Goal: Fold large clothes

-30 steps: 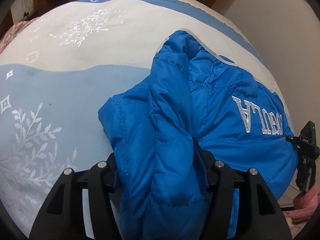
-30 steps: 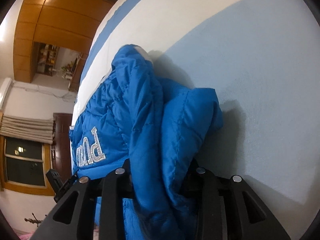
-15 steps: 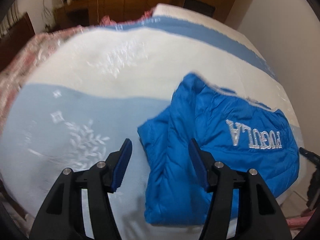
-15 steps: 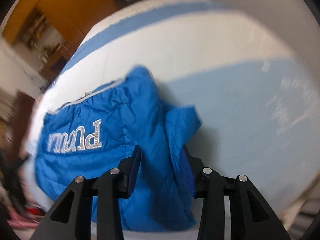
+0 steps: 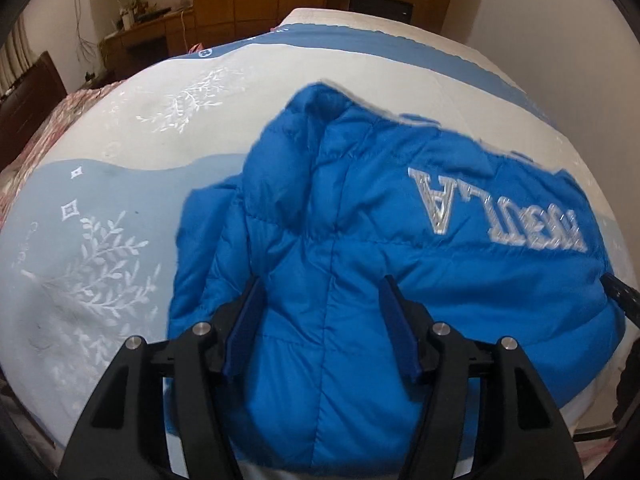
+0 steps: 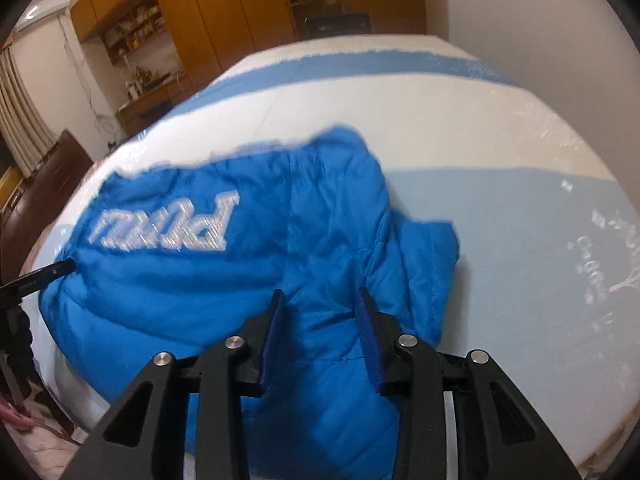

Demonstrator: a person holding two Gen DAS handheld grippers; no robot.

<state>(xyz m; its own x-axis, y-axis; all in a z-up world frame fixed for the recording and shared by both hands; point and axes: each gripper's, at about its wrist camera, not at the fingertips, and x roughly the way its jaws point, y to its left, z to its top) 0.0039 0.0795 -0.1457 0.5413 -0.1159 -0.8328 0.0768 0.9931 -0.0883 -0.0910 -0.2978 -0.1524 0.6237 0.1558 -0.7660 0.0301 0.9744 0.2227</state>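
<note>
Jacket (image 5: 360,264) folded at bed (image 5: 120,140) near edge; left gripper (image 5: 320,320) opening, right gripper (image 6: 320,320) closing, both unloaded.

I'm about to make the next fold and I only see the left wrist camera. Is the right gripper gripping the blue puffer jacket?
Observer: No. The right gripper is above the blue puffer jacket with its jaws closing. Fabric shows in the gap, but the pads are not pressing on it.
Operator: How does the jacket's right side lie?
Observer: A quilted fold sticks out past the body there, onto the light-blue band of the bedcover.
Operator: Anything on the bed beyond that fold?
Observer: Only white embroidery in the bedcover, toward its edge.
</note>
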